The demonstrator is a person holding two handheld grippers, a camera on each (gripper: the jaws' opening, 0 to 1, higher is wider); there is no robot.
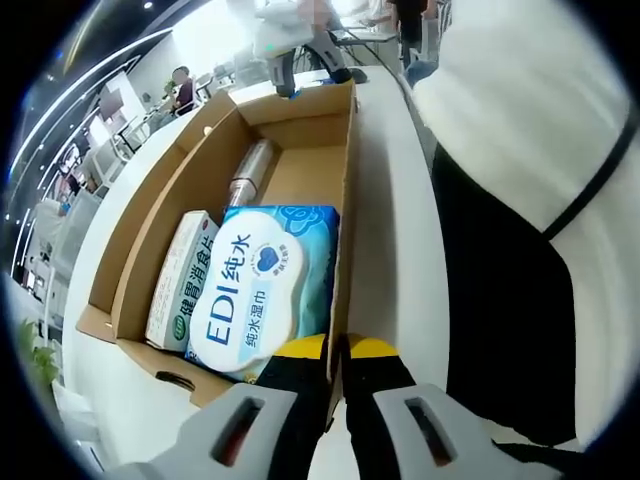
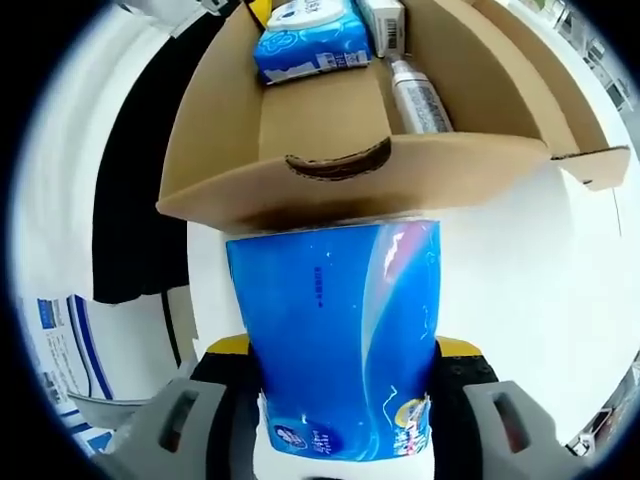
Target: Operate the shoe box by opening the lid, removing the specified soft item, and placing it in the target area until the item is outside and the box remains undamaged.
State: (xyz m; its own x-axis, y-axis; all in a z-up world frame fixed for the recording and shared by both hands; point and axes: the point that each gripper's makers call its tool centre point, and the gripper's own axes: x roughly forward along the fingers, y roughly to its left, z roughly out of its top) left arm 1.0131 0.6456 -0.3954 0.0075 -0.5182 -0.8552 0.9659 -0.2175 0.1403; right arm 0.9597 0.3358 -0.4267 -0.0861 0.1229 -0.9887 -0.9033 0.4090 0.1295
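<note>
— What is hard to make out here?

— In the left gripper view, the people at the top of the frame are small and blurred. The silver bottle (image 1: 252,172) deep in the cardboard box (image 1: 345,170) is half in shadow, and its label cannot be read. In the right gripper view the lower end of the blue tissue pack (image 2: 340,340) is cut off at the bottom edge.

— What does one view give that the other lacks?

— The left gripper view looks down into the open box: a blue and white wet-wipes pack (image 1: 262,290) at lower centre, a white and green carton (image 1: 180,280) just left of it, the bottle beyond. The right gripper view looks from the other end, with the box's end wall and its curved handle slot (image 2: 338,160) at upper centre, and the wipes pack (image 2: 312,35), carton (image 2: 383,22) and bottle (image 2: 418,98) at the top.

— And the claws?

— The left gripper (image 1: 335,365) has its jaws nearly together, pinched on the box's side wall at the bottom of the frame. The right gripper (image 2: 340,400) is clamped on the blue tissue pack, which sits outside the box, in front of its end wall, over the white table (image 2: 540,270).
</note>
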